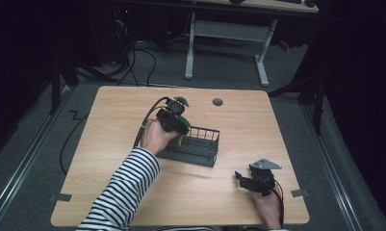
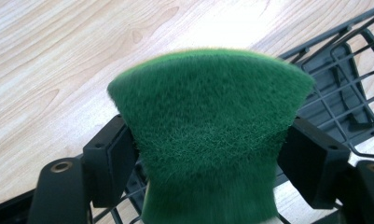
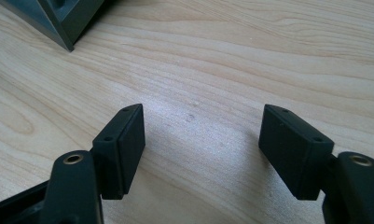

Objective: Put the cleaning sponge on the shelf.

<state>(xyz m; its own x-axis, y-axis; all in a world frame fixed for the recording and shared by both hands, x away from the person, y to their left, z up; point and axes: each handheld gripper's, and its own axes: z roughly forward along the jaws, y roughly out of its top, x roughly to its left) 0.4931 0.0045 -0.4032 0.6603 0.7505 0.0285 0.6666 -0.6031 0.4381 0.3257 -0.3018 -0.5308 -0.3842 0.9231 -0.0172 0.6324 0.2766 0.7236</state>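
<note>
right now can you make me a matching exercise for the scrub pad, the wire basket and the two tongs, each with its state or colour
Things:
1. scrub pad
2. wire basket
3. left tongs
4. right tongs

States:
A. open over bare wood
B. green and fuzzy
C. dark grey, on the table
D. clamped on the pad

Pairs: 1-B, 2-C, 3-D, 4-A

The near left end of the wire basket [image 1: 200, 144] is taken up by the left gripper [image 1: 177, 126] and the green scouring pad [image 2: 208, 135] clamped between its jaws, so that corner is blocked, while the right part of the basket's open top is left free for entry from above. Bare table [image 1: 123, 110] is found on every side of the basket. The right gripper [image 1: 243, 180], jaws spread, is kept low near the front right, with an uncluttered strip of wood between it and the basket.
</note>
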